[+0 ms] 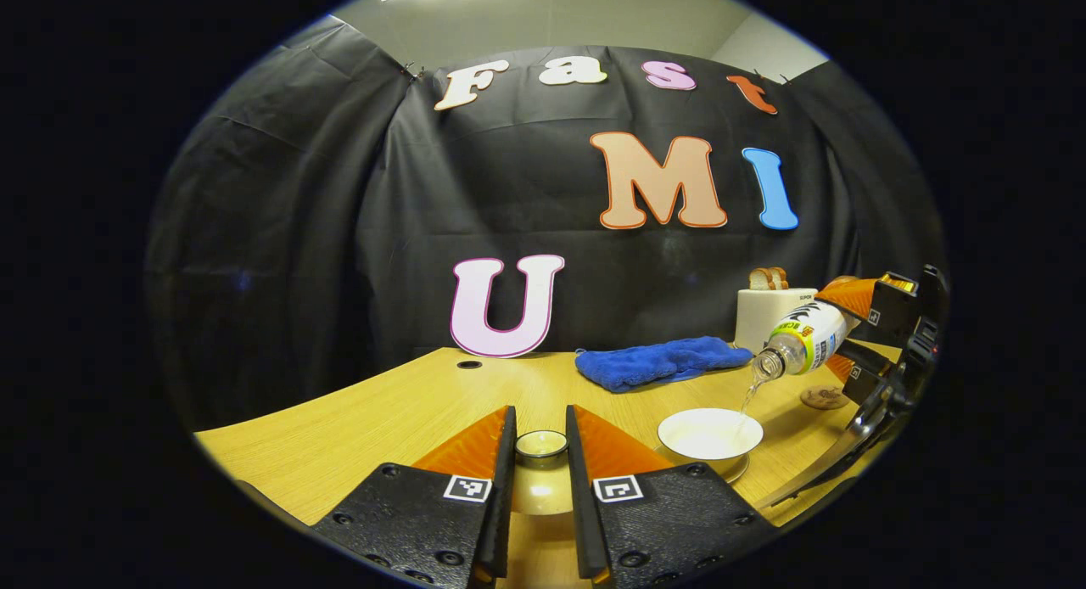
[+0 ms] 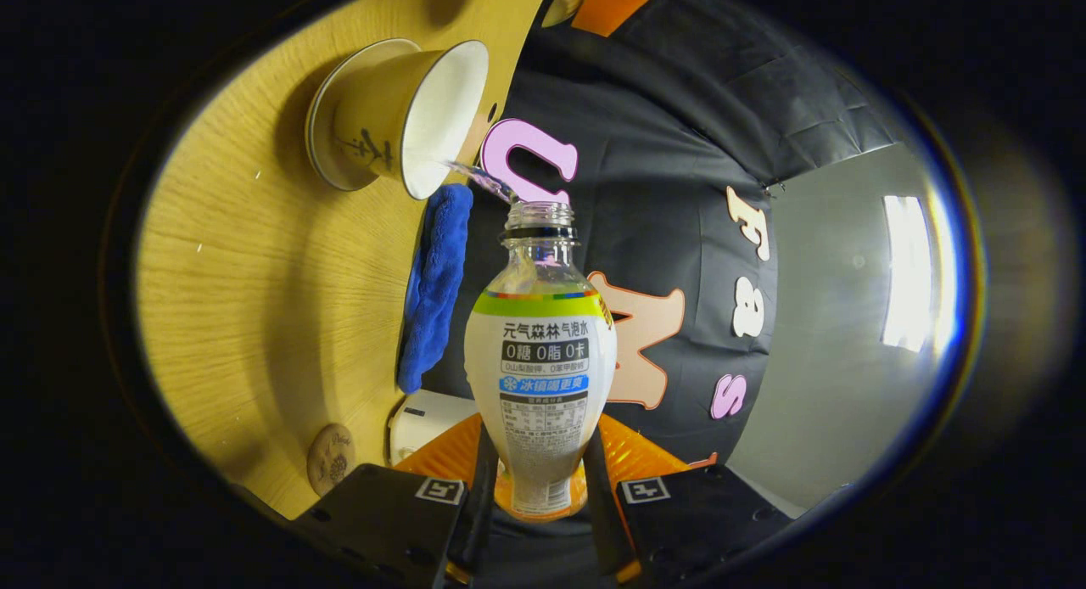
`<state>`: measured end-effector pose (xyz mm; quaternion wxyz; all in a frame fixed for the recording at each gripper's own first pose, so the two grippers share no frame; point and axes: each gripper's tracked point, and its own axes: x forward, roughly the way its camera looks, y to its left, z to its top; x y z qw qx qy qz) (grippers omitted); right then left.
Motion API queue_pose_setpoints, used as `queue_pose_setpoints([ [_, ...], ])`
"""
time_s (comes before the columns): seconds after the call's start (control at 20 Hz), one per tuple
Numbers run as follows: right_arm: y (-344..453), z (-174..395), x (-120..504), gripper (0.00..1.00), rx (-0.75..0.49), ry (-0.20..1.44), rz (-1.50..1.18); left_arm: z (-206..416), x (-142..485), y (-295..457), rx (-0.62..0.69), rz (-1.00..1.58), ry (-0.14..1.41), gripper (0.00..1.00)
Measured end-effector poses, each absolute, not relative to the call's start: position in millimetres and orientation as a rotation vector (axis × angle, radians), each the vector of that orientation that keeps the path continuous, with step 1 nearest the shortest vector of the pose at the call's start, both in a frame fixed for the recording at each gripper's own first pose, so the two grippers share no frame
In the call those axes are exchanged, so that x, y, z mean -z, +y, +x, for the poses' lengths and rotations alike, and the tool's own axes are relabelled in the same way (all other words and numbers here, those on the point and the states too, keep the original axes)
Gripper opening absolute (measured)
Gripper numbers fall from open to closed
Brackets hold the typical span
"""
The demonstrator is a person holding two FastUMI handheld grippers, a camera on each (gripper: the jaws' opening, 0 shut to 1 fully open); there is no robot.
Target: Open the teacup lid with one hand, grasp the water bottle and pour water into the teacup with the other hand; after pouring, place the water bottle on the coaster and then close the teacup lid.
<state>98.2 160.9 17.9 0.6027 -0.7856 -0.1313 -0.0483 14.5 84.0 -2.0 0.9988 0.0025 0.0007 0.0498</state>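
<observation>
The right gripper has its fingers clamped on the lower body of the bottle, tipped so water runs into the open cup, at 2 o'clock from the left gripper. That gripper's fingers pinch the lid by its knob, clear of the cup. The bottle looks light, thin-walled and slick, best gripped low; cup and lid look fragile. The coaster lies just past the cup; a blue cloth and toaster sit behind at 12 o'clock, out of the way.

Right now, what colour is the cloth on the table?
Blue; the cloth shows best in the left gripper view.
</observation>
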Motion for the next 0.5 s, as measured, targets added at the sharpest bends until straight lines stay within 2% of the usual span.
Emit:
queue_pose_setpoints([
  [0.5,168.7,95.0,-25.4,0.52,0.108,-0.390,-1.906,14.4,2.2,83.4,-0.100,0.005,0.001,0.29],
])
